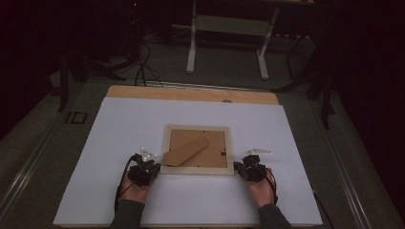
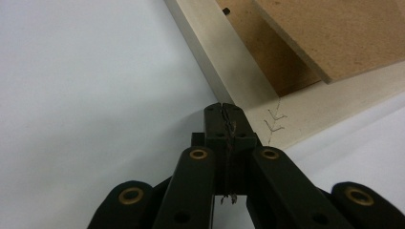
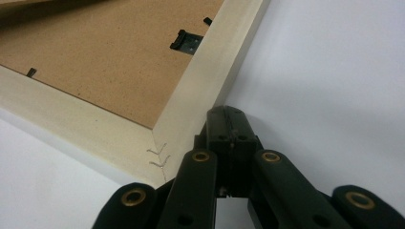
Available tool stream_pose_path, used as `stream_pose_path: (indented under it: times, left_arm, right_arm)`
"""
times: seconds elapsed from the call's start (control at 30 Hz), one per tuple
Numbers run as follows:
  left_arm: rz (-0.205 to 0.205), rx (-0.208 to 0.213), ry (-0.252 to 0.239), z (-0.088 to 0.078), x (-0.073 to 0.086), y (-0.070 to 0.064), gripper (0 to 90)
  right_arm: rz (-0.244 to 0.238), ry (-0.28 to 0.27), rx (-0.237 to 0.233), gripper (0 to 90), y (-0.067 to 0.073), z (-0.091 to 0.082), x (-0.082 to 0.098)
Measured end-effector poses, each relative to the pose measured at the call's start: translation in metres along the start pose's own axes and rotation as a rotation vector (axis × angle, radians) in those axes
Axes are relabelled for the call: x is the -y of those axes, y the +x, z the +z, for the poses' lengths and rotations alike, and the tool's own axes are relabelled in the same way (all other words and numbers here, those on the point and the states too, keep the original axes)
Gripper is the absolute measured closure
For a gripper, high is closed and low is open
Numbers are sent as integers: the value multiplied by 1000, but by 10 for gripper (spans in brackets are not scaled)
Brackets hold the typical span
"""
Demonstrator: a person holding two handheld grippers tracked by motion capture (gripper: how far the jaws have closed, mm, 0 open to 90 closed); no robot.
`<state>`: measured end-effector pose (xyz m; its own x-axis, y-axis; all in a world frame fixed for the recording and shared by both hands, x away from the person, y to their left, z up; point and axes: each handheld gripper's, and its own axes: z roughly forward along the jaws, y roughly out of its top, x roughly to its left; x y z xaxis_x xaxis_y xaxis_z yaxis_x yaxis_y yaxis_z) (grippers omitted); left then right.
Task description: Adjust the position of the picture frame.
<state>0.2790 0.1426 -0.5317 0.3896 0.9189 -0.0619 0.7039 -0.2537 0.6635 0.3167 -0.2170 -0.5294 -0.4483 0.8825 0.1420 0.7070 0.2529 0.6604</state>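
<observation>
A pale wooden picture frame [image 1: 197,169] lies face down in the middle of the white table, its brown backing board and angled stand [image 1: 186,151] facing up. My left gripper [image 1: 152,168] rests shut at the frame's near left corner [image 2: 282,125]; in the left gripper view its tips [image 2: 223,110] meet right beside the stapled corner joint. At the near right corner [image 3: 157,152] sits my right gripper [image 1: 240,167], also shut, with its tips [image 3: 229,114] against the frame's outer edge. Nothing is held between either pair of jaws. A black turn clip [image 3: 185,41] is on the frame's right rail.
A white sheet [image 1: 124,124] covers the tabletop, with a wooden strip [image 1: 191,93] bare at the far edge. A white table stand [image 1: 229,28] and black cables [image 1: 143,67] lie on the dark floor beyond. Hands and dark sleeves enter from the bottom edge.
</observation>
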Motion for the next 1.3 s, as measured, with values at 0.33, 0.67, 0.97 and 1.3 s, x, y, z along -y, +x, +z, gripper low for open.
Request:
stream_pose_path:
  times: [0.33,0.67,0.97,1.3]
  left_arm:
    - [-27,-15,-1,-1,0,7,900]
    - [-23,-29,-2,-1,1,7,900]
    - [-32,-27,-2,-2,1,7,900]
    - [-26,-17,1,-2,1,9,900]
  right_arm:
    - [-16,-5,-2,900,6,5,-4]
    - [-13,-5,-8,900,8,7,-5]
    - [-8,-13,-16,900,6,8,-6]
    - [-19,-17,-33,900,4,8,-4]
